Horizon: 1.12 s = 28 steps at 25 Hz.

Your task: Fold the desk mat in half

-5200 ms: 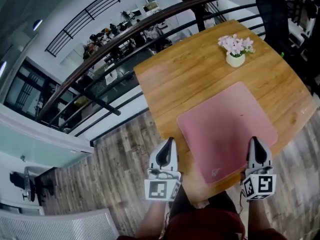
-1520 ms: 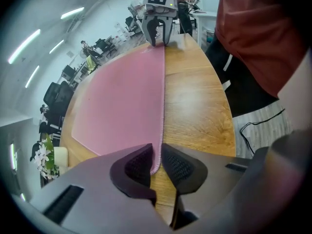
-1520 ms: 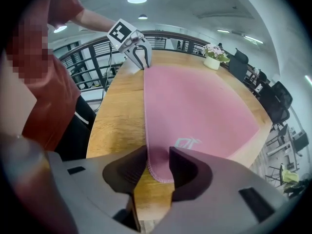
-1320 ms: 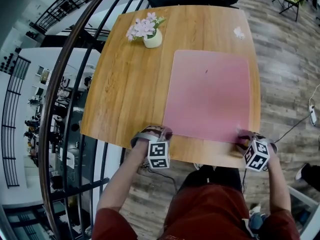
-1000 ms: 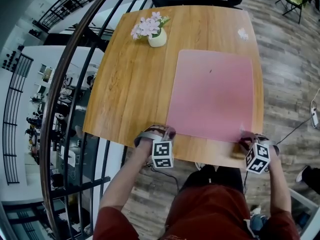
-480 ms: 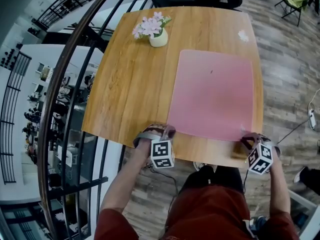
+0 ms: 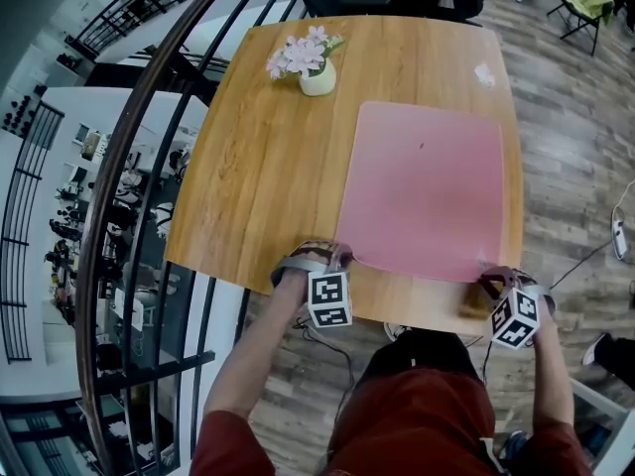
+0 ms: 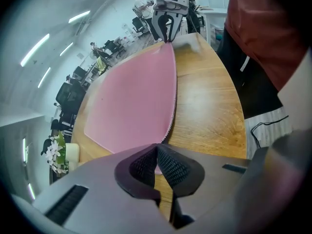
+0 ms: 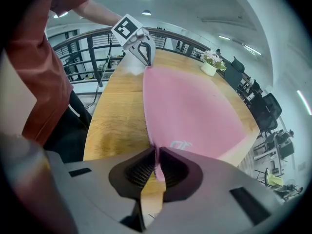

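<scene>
A pink rectangular desk mat [image 7: 422,191] lies flat and unfolded on the right part of a square light-wood worktop [image 7: 268,167], its near edge just inside the worktop's near edge. The left gripper [image 7: 337,258] is at the mat's near left corner, and its own view shows its ribbed pads pressed together on the thin pink edge. The right gripper [image 7: 493,278] is at the near right corner; its jaws have just been closing, and its own view shows that corner, beside a pale printed mark, pinched between them. Both grippers point steeply down. A small white pot [image 7: 317,79] of pale pink flowers stands at the far left of the worktop, well apart from the desk mat.
</scene>
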Each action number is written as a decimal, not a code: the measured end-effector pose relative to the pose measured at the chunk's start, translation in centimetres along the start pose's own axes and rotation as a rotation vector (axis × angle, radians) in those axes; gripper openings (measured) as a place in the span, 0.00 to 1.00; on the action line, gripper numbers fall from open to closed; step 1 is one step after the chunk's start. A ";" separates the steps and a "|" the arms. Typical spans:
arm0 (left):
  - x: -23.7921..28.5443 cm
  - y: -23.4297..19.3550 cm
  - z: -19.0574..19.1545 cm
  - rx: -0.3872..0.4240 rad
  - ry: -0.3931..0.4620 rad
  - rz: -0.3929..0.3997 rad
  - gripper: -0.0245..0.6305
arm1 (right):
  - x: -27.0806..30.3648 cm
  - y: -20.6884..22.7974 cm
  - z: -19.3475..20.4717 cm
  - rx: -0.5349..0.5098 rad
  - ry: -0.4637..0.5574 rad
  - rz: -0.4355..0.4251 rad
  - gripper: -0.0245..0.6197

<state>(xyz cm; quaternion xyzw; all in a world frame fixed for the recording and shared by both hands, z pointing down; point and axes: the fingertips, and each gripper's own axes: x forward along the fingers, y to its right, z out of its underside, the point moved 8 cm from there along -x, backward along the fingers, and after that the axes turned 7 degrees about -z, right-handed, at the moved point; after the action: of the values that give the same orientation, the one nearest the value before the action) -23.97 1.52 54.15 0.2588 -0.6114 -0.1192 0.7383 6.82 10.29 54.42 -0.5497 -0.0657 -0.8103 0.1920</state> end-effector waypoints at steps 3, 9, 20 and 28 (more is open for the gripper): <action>-0.3 0.6 0.0 -0.004 0.000 0.076 0.07 | 0.2 -0.2 0.3 -0.010 -0.008 -0.009 0.11; -0.3 1.5 0.3 0.017 -0.009 0.078 0.26 | 0.3 -0.2 0.5 -0.015 -0.003 -0.006 0.11; -0.1 1.7 0.7 0.044 -0.017 -0.019 0.25 | 0.4 -0.4 0.7 -0.012 0.021 -0.028 0.12; 0.3 1.9 1.0 0.025 0.000 0.048 0.09 | 0.9 0.0 0.7 0.008 0.022 -0.045 0.11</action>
<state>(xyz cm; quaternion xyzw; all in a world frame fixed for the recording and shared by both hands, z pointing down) -25.16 2.72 55.56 0.2533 -0.6189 -0.0937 0.7376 7.17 10.29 55.57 -0.5382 -0.0791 -0.8203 0.1766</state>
